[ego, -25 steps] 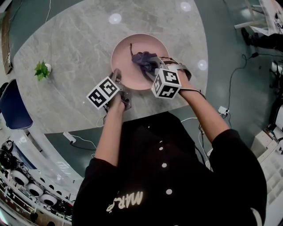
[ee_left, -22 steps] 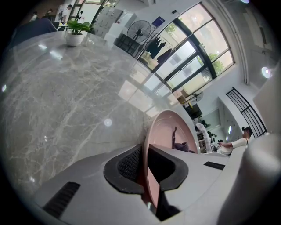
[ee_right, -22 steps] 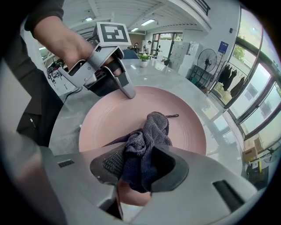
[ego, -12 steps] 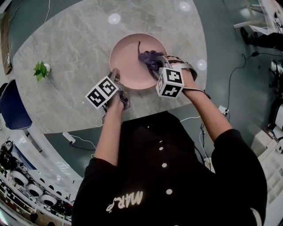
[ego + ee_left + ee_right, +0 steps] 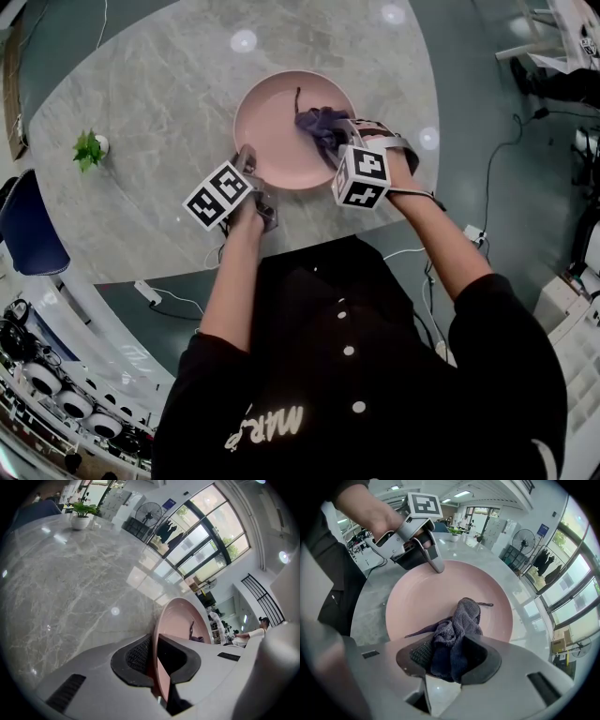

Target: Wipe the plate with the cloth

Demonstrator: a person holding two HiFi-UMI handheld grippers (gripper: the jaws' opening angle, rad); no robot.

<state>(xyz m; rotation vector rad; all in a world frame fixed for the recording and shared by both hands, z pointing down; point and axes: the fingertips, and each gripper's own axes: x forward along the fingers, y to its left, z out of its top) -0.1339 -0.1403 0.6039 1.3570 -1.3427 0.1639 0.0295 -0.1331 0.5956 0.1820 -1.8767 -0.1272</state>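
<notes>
A round pink plate point(image 5: 277, 122) lies on the grey marble table point(image 5: 159, 103). My left gripper point(image 5: 246, 167) is shut on the plate's near left rim; in the left gripper view the rim point(image 5: 159, 677) runs edge-on between the two pads. A purple cloth point(image 5: 317, 125) is bunched on the right half of the plate, and my right gripper point(image 5: 333, 145) is shut on it. In the right gripper view the cloth point(image 5: 457, 627) bulges out between the jaws and rests on the plate point(image 5: 426, 597), with the left gripper point(image 5: 436, 566) at the far rim.
A small potted plant point(image 5: 89, 148) stands at the table's left, also in the left gripper view as the plant point(image 5: 80, 515). A blue chair point(image 5: 23, 225) sits beyond the left edge. Cables and a power strip point(image 5: 473, 234) lie on the floor at right.
The right gripper has slid the cloth a little to the right across the plate, toward its right rim. The left gripper has kept its hold on the rim.
</notes>
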